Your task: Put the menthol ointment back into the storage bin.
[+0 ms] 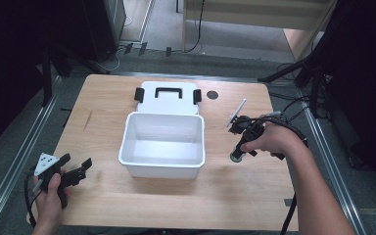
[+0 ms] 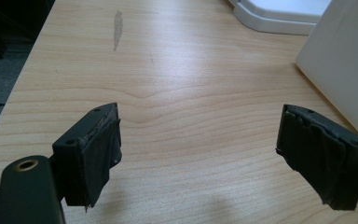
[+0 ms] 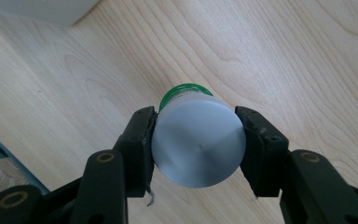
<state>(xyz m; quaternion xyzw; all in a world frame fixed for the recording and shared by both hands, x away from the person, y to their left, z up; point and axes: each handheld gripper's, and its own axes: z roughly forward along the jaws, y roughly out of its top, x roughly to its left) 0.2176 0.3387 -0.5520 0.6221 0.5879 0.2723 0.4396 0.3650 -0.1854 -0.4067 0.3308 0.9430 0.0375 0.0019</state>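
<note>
Right gripper (image 3: 196,140) fingers clamped on grey-capped, green-based bottle (image 3: 198,142) standing on desk (image 3: 284,56); keep it upright and squeezed, lift clear before carrying beyond the fingers toward open white bin (image 1: 162,144); left gripper (image 2: 200,158) idle, fingers spread wide, empty, beside bin.

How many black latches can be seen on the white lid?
2: the left latch and the right latch, one at each end of the lid behind the open box.

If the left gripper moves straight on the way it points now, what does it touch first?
Probably the white box: the open left gripper points along bare table, with the box wall ahead; depth is unclear.
</note>
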